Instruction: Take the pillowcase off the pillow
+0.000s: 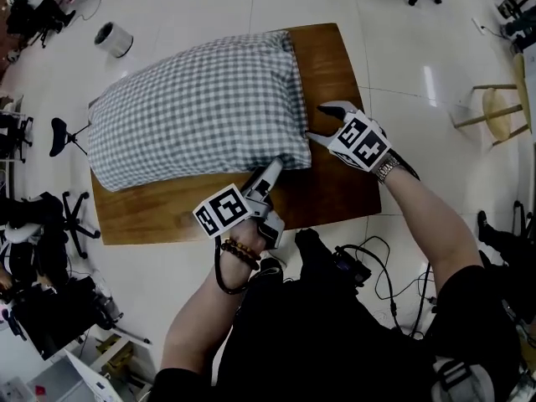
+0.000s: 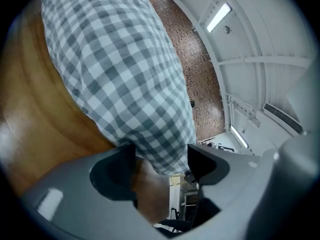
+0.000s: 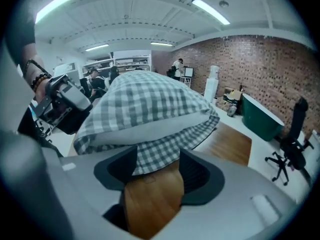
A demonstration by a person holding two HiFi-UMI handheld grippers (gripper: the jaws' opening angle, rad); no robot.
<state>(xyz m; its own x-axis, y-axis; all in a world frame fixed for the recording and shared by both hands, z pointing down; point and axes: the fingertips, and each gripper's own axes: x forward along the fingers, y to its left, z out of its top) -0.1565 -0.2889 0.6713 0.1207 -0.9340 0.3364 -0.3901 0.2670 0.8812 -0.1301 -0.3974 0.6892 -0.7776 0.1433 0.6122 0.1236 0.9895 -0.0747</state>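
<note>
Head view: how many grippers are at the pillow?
2. Left gripper at the pillow's near right corner; right gripper beside its right end, over the wooden table. Neither hidden.

Head view looks steeply down; both gripper views face the same pillow (image 1: pixel 201 99) from close up.
</note>
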